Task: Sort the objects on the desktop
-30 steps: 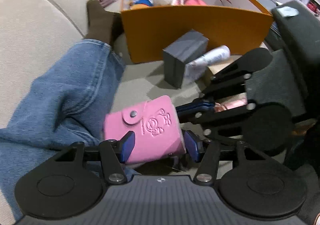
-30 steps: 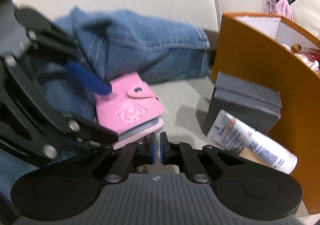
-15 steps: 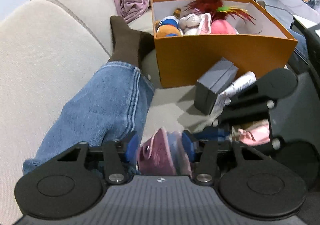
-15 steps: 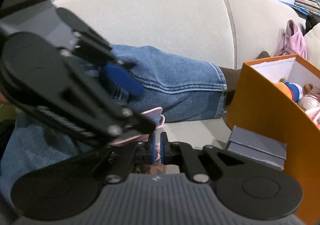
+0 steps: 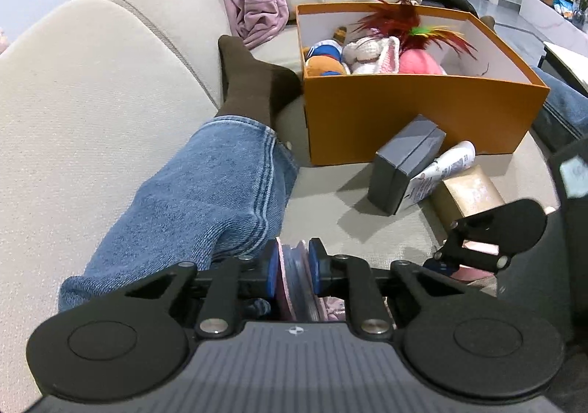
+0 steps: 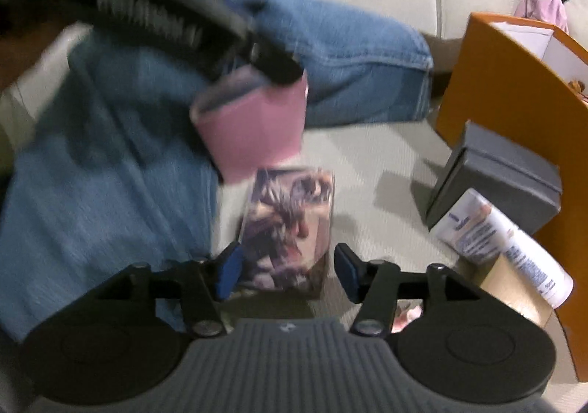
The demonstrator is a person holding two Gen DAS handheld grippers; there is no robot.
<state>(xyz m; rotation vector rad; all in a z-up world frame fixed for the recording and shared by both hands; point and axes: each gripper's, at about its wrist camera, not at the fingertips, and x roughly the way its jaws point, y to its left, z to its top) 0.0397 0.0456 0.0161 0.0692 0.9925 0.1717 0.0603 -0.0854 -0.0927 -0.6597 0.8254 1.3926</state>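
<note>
While the orange box (image 5: 404, 118) at the far end of the sofa (image 5: 92, 118) is already holding several soft toys and a feathered thing, the sorting is looking, by my judgement, only partly done. Four loose things are lying on the seat in front of it: a grey box (image 5: 404, 166) leaning just beside the orange wall, a white tube (image 5: 446, 166) resting against it, a tan box (image 5: 468, 192) next to the tube, and a printed card pack (image 6: 290, 225) nearer the person's jeans (image 5: 205, 192).

Smaller still, the pink wallet (image 5: 290, 273) is sitting edge-on between the blue pads of the left gripper (image 5: 293, 271), whose jaws are closing on it; in the right wrist view it is hanging clear of the seat, above the card pack, though blurred. The right gripper (image 6: 286, 267) is opening, its pads standing either side of the card pack without pressing on it.

Judging from this, the wallet is being carried toward the orange box, and the remaining four things are waiting their turn.
</note>
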